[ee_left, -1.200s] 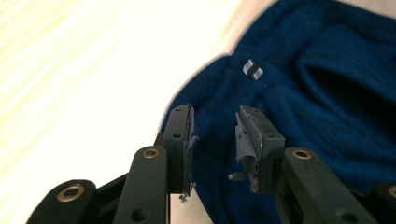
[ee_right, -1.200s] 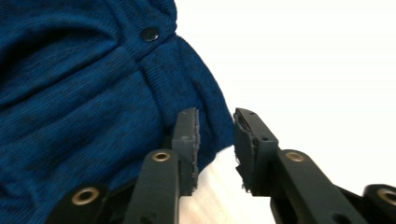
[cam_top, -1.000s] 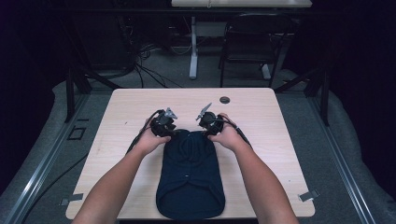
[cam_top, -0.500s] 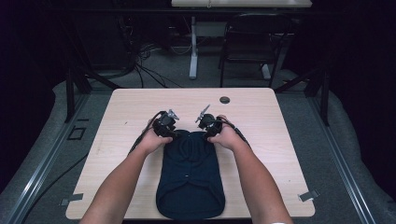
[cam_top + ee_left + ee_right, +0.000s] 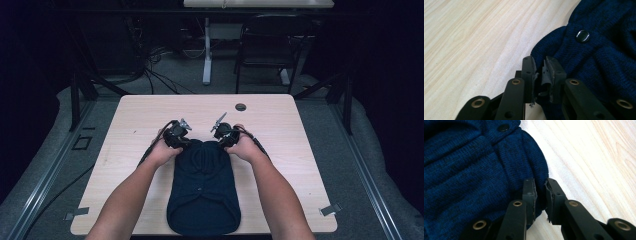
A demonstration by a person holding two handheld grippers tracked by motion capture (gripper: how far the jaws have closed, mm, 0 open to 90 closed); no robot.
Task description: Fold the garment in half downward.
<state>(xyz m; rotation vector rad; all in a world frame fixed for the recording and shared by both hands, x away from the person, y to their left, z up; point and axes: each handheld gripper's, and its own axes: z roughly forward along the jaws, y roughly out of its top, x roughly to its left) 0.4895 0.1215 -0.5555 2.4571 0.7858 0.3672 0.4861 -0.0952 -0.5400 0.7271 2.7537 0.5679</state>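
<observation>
navy knit is pinched in both claws, whose jaws have just been closing: the left gripper (image 5: 539, 72) bites the sweater (image 5: 202, 192) at its far left corner, the right gripper (image 5: 540, 193) at its far right. from them the garment's long axis runs back toward the person along the table (image 5: 300, 130), neck end farthest away.

A dark navy knitted garment (image 5: 202, 192) is laid flat along the near middle of the table, its folded far end bunched. A dark button (image 5: 582, 36) is seen on the knit; both far corners are pinched between jaws.
</observation>
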